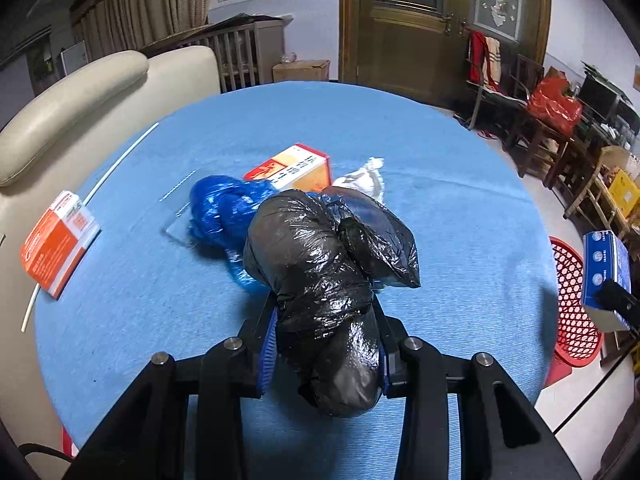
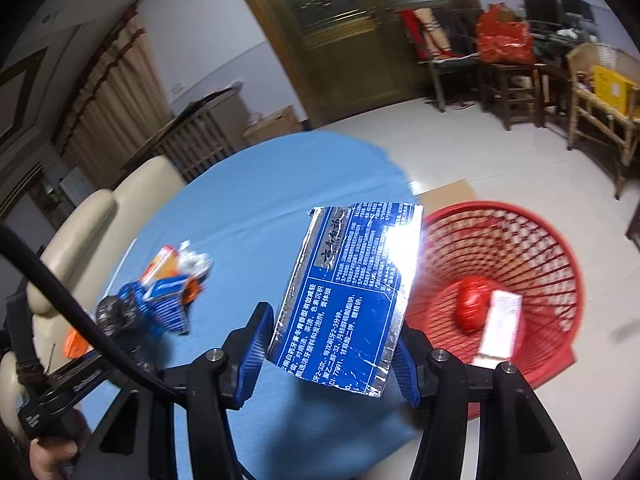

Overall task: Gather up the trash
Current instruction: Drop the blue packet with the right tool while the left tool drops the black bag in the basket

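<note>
Right wrist view: a blue box [image 2: 352, 300] is clamped in the right tongs [image 2: 332, 360] beside the red basket [image 2: 560, 248], seemingly for dropping in. A black bag [image 1: 324, 288] is gripped in the left tongs [image 1: 326, 344] above the tabletop [image 1: 460, 200], presumably bound for that basket too.

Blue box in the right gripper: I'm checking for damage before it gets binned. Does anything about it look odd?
Yes. The blue box, held between the right gripper's pads, is squashed flat, its silver edges creased and scuffed. It is tilted, beside the red basket, not yet in it.
</note>
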The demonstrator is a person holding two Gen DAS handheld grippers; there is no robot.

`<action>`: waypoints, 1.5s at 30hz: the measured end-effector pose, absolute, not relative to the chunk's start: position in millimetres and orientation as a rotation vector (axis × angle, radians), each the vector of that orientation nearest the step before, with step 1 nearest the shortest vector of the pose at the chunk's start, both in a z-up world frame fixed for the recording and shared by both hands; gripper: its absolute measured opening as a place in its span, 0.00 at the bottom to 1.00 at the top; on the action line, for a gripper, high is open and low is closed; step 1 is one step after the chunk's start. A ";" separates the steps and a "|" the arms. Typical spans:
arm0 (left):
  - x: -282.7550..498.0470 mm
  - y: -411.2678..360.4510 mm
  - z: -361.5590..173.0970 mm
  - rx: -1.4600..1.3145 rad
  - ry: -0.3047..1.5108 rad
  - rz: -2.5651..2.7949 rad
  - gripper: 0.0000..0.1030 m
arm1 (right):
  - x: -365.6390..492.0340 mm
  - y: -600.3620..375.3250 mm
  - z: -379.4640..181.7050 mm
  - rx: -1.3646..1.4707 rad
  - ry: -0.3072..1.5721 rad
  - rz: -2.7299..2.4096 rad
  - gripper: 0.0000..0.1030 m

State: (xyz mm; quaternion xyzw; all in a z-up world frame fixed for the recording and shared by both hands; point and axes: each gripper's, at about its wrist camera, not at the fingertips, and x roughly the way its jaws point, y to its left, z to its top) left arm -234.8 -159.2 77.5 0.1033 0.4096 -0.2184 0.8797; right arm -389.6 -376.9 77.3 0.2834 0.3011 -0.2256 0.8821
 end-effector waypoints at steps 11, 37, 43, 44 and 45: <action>-255.1 -202.1 94.4 0.244 0.809 -0.564 0.40 | -425.8 -440.0 78.1 0.575 0.614 -0.635 0.57; -334.0 -374.8 103.6 0.423 0.787 -0.972 0.40 | -512.0 -501.4 78.2 0.762 0.507 -0.830 0.78; -341.2 -412.3 91.2 0.474 0.817 -1.018 0.49 | -538.0 -511.6 85.5 0.812 0.456 -0.867 0.78; -340.8 -419.8 86.3 0.492 0.828 -1.013 0.65 | -540.8 -512.6 86.5 0.812 0.454 -0.872 0.78; -341.7 -424.5 82.5 0.506 0.840 -1.009 0.76 | -542.9 -513.0 88.0 0.813 0.453 -0.876 0.78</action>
